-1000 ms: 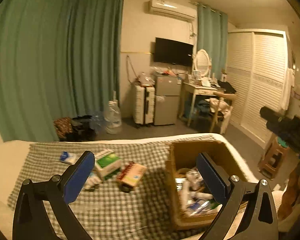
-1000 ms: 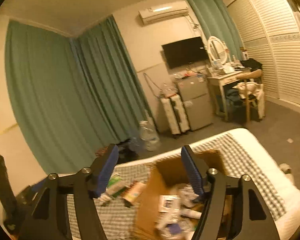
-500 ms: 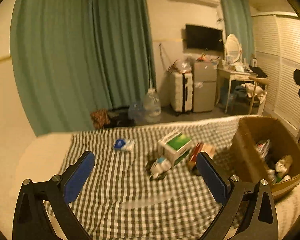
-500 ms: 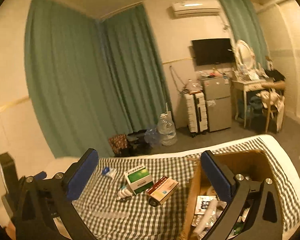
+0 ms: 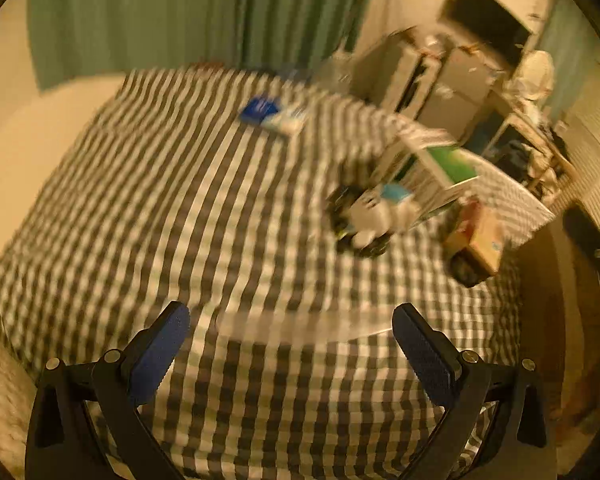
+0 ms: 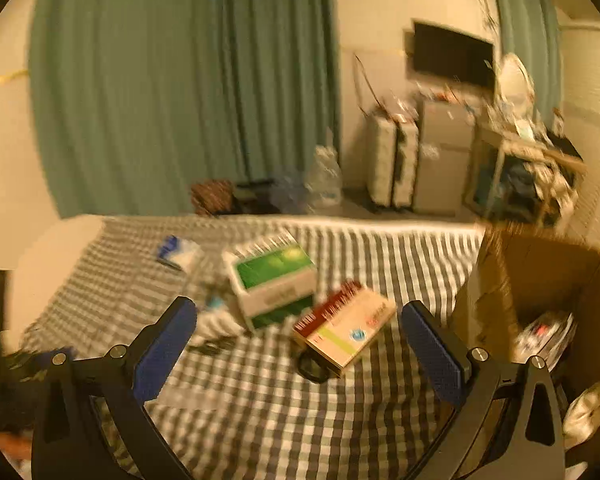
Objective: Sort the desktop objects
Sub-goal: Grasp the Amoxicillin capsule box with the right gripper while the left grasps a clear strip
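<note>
Fingers of both the left gripper (image 5: 290, 334) and right gripper (image 6: 298, 332) gape wide, empty; rushing in could knock the red-striped box (image 6: 342, 326) askew

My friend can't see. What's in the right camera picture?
The open, empty right tool points at a checked cloth holding a green-and-white box, a red-and-tan box and a small blue packet. A cardboard box stands on the right.

Spread left gripper (image 5: 290, 340) fingers over checked cloth (image 5: 180, 220), green-topped box (image 5: 440, 172) beyond
</note>
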Motion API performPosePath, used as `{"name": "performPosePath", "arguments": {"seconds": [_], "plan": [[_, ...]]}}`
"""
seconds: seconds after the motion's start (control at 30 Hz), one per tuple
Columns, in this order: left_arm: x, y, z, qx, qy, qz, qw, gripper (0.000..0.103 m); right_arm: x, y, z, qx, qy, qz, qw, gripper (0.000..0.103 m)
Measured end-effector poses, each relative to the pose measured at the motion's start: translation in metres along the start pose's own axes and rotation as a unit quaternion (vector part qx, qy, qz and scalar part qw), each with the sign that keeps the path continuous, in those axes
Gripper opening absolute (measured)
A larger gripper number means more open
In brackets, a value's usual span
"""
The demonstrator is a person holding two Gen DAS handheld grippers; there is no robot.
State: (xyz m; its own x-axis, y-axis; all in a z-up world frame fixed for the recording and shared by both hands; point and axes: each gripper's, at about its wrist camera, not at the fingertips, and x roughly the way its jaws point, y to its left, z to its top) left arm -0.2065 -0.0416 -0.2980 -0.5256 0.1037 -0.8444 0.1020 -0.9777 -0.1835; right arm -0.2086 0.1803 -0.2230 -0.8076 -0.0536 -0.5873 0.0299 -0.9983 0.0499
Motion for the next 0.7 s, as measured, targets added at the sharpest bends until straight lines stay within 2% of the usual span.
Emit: {"name": "performPosePath", "arguments": {"seconds": [0.13,0.2,0.3,0.43,0.5,0.63,0.67,0.7], "plan": [[0.030,0.019,-0.006,-0.068,0.075,-0.016,0.9947,0.103,0.045,-0.003,0.001,0.011,0.019,-0.056,0.998,0.103],[0.048,0.026,-0.009,-0.102,0.115,-0.028,0.9877,0.103,0.061,-0.005,0.001,0.004,0.028,-0.075,0.997,0.103],[0.067,0.036,-0.013,-0.162,0.148,-0.041,0.9746,0.103,0.081,-0.009,-0.007,-0.001,0.038,-0.090,0.995,0.103],[0.078,0.039,-0.012,-0.214,0.149,-0.021,0.9652,0.103,0.108,-0.016,-0.015,0.007,0.072,-0.085,0.994,0.103],[0.081,0.036,-0.010,-0.232,0.144,0.000,0.9620,0.103,0.112,-0.018,-0.016,0.011,0.072,-0.087,0.994,0.103],[0.082,0.024,-0.011,-0.236,0.119,0.012,0.9644,0.103,0.120,-0.024,-0.017,0.011,0.078,-0.106,0.991,0.103],[0.081,0.021,-0.011,-0.234,0.112,0.005,0.9656,0.103,0.123,-0.029,-0.019,0.017,0.080,-0.114,0.990,0.103],[0.079,0.017,-0.011,-0.231,0.098,-0.017,0.9679,0.103,0.128,-0.031,-0.020,0.025,0.085,-0.117,0.989,0.103]]}}
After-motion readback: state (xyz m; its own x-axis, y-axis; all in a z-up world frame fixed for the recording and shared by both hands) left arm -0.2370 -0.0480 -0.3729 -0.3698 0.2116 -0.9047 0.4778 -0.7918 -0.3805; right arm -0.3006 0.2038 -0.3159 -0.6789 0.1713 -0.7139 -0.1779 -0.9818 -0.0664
